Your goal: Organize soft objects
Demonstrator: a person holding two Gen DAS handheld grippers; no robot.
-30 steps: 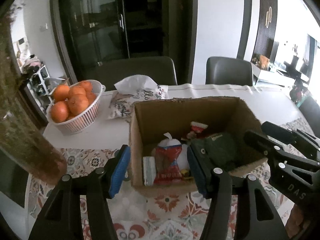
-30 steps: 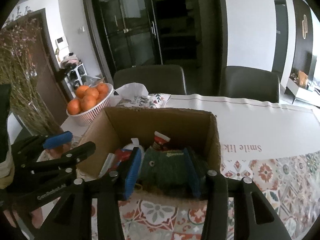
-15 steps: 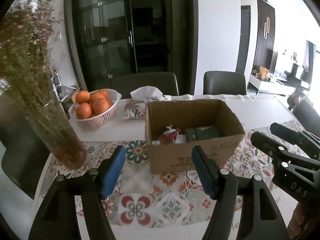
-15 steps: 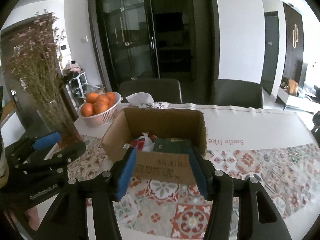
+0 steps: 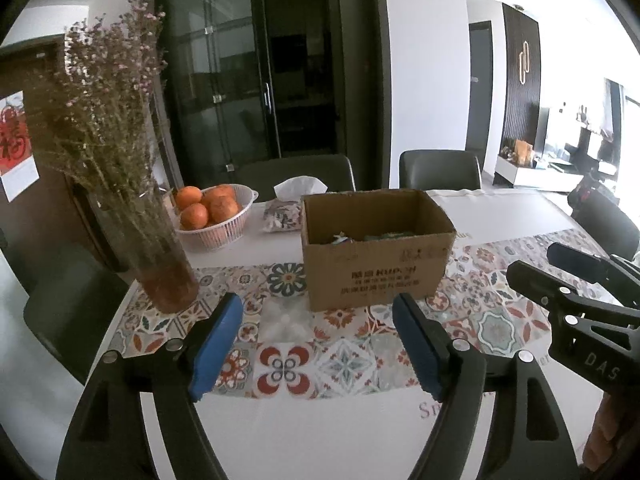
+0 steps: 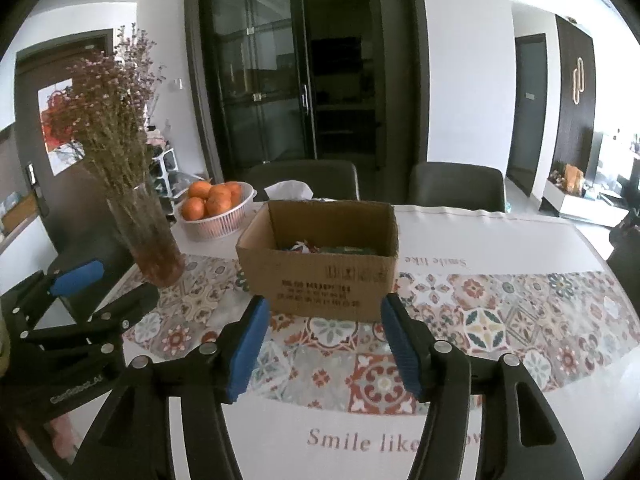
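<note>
Soft objects [image 5: 368,236] are seen packed in the cardboard box [image 5: 376,264] at mid-tabletop [image 6: 500,232]; fingers of the left gripper [image 5: 318,340] and right gripper [image 6: 322,344] are opening, nothing held. The vase [image 5: 160,248], near left, could be toppled by a careless sweep

Printed in dark serif letters on the white border of the patterned cloth [image 6: 460,436] covering the bench are the words "Smile like", the rest cut off behind a black tool arm; the same line appears upside down along the far white strip beside the brown cardboard box [image 6: 320,264]. The box front carries lines of dark print, with "KUP" partly readable and the rest too small to make out. The black plastic body of the right tool [image 5: 560,272] shows white letters "DAS". A red and white wall poster [image 5: 12,148] bears an unreadable red character.
</note>
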